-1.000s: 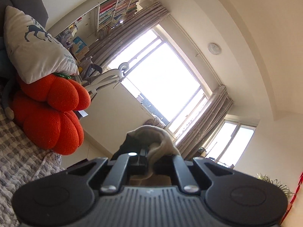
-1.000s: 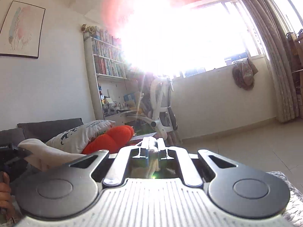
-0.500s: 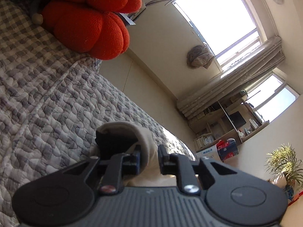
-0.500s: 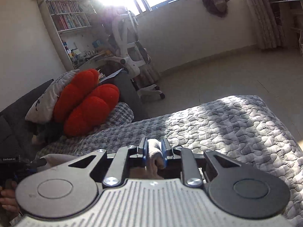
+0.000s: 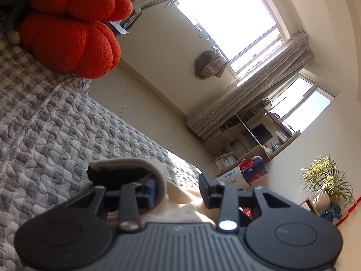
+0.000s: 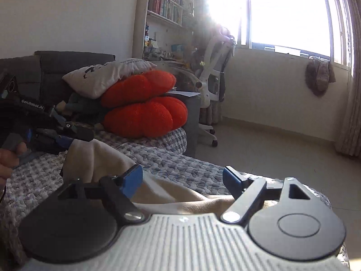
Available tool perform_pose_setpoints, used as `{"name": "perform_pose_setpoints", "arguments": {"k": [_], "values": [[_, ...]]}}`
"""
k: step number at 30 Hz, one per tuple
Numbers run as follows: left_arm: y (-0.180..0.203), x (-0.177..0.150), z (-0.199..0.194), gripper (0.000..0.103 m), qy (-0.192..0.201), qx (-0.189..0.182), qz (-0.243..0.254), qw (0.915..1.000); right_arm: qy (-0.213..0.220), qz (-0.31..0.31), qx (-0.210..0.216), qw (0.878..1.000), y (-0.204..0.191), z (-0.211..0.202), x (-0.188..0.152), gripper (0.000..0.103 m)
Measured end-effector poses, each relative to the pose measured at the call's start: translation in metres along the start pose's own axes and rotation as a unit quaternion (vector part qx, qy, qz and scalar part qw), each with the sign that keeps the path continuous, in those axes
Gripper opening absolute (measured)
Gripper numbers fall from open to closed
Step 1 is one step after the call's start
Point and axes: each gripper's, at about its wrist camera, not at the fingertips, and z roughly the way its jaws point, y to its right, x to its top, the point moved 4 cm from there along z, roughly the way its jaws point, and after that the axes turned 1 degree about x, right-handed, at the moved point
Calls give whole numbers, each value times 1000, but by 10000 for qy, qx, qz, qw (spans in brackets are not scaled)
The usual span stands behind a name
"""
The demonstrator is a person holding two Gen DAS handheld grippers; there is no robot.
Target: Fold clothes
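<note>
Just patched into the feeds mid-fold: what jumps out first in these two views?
The two stacked orange cushions at the far end of the quilted bed cover, under a white pillow. Next, the glaring window behind the white desk chair. Up close, the beige garment lies on the cover; the left gripper and right gripper have just been opening and now stand open over it.

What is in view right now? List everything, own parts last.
beige garment: one, cream, lying on the quilt
quilt: one, grey patterned, covering the bed
cushions: two, orange, stacked at the bed's far end
pillow: one, white, on top of the cushions
office chair: one, white, by the window
bookshelf: one, white, against the wall
left gripper: jaws just opened, cloth draped over one finger
right gripper: jaws just opened, over the garment
</note>
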Motion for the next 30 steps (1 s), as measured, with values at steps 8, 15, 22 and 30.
{"name": "perform_pose_setpoints", "arguments": {"k": [8,15,22,30], "values": [[-33,23,-26,74,452,417,-585,9964,-519,-454,945,9931,-80,50,-3,102],[-87,36,-45,77,545,786,-1454,9847,-1241,-866,1077,9826,-127,122,14,102],[-96,32,-39,79,276,772,-1524,9849,-2916,-1475,968,9401,-130,181,-23,51],[-82,24,-26,79,-23,553,-1285,9902,-1370,-722,229,9877,-85,105,80,15]]}}
